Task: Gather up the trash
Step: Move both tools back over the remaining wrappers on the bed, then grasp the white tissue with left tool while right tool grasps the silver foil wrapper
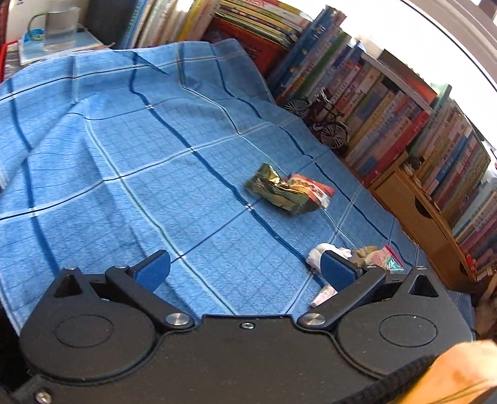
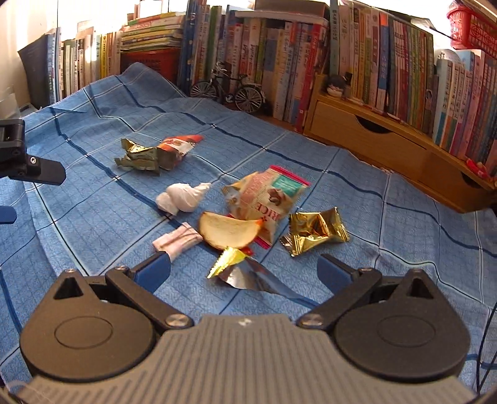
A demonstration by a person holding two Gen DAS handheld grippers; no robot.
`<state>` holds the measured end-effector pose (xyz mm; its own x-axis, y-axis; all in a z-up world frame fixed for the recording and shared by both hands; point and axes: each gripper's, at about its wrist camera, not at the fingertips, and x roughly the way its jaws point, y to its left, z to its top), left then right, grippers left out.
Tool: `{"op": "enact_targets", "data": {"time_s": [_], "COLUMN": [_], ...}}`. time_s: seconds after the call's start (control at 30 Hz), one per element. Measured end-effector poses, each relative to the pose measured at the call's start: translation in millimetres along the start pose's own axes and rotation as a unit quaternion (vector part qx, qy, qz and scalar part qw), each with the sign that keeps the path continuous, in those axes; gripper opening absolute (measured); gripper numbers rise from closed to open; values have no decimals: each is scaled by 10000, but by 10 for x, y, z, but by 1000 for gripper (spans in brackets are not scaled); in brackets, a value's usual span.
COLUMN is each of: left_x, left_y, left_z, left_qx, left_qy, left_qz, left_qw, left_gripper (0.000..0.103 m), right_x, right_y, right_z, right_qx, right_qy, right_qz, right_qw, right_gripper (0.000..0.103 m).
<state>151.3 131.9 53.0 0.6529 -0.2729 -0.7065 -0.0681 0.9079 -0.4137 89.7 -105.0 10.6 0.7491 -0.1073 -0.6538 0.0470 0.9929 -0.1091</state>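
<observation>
Trash lies scattered on a blue checked cloth (image 2: 357,192). In the right wrist view I see a crumpled green and orange wrapper (image 2: 155,153), a white tissue wad (image 2: 183,197), a rice snack bag (image 2: 267,195), a fruit peel (image 2: 230,231), a gold wrapper (image 2: 313,233), a small pink-white packet (image 2: 178,241) and a foil scrap (image 2: 236,267). My right gripper (image 2: 245,270) is open over the foil scrap, touching nothing. My left gripper (image 1: 245,268) is open and empty above the cloth (image 1: 124,174); the green wrapper (image 1: 285,191) lies ahead, the tissue (image 1: 323,251) by its right finger.
Rows of books (image 2: 388,56) line the back and right side. A model bicycle (image 2: 230,87) stands at the cloth's far edge, a wooden drawer shelf (image 2: 372,136) to the right. A water glass (image 1: 59,28) stands far left. The left gripper's side (image 2: 18,152) shows at the right view's left edge.
</observation>
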Motion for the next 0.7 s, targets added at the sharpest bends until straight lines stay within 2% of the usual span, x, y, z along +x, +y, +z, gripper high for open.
{"op": "enact_targets", "data": {"time_s": [0.1,0.23,0.33,0.53,0.7], "left_x": [193,408,583,894,1047], "left_y": [-193,-402,-528,-711,-829], "left_z": [42,61,75,65,66], "left_qx": [340,815,1047,1393,1748], "left_qy": [242,453,602,824,869], "left_qz": [-85,-124,-143,-132,-164], "left_qw": [9991,9956,9926,9867,9806], "left_gripper": [102,102,102,102,99], "right_x": [68,171,222,269,388], "right_y": [-62,-105,-117,-155,-144], "right_z": [-12,-55,-80,-115,-124], "right_qx": [21,95,49,-46,-192], "right_qy": [45,136,147,-69,40], "right_qz": [-13,277,357,741,765], "right_qw": [10000,9995,9992,9972,9969], "right_gripper": [103,103,97,95,85]}}
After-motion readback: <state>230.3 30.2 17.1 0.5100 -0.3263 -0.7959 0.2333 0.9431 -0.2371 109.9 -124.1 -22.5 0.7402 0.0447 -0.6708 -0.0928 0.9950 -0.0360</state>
